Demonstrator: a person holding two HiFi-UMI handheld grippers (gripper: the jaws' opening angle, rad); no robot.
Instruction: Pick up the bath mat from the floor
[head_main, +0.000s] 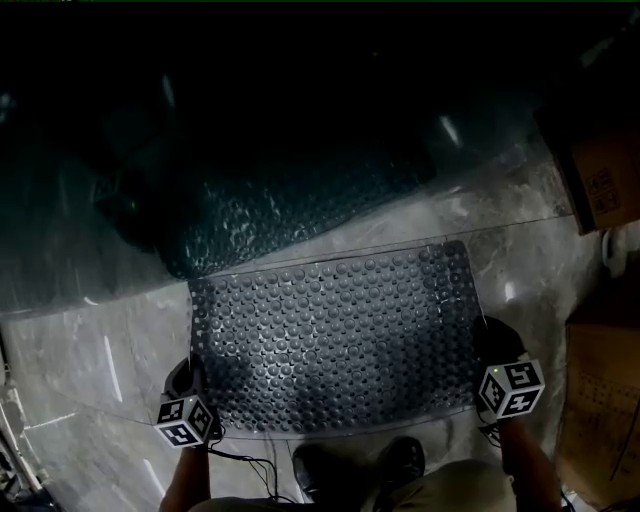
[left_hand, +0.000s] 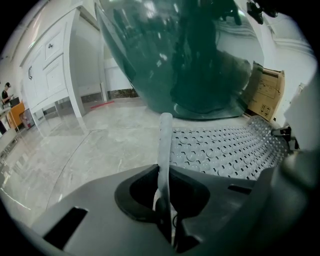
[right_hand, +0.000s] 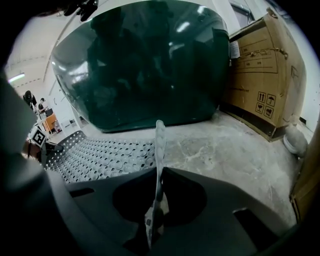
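Firmly, the left gripper (head_main: 195, 378) and the right gripper (head_main: 495, 345) each clamp the near edge of the bath mat (head_main: 335, 335).

Seen along its own jaws, the left gripper (left_hand: 164, 200) is closed tight on the mat's near-left corner, with a thin strip of edge standing upright between the jaws. The right gripper (right_hand: 155, 210) pinches the near-right corner the same way. The studded grey mat (left_hand: 225, 150) spreads between and ahead of both, over the marbled floor (head_main: 90, 370); the head view is dim, so its far edge probably lies flat. Ahead and right of the right gripper, a cardboard box (right_hand: 260, 65) carries handling symbols and print too small to read.
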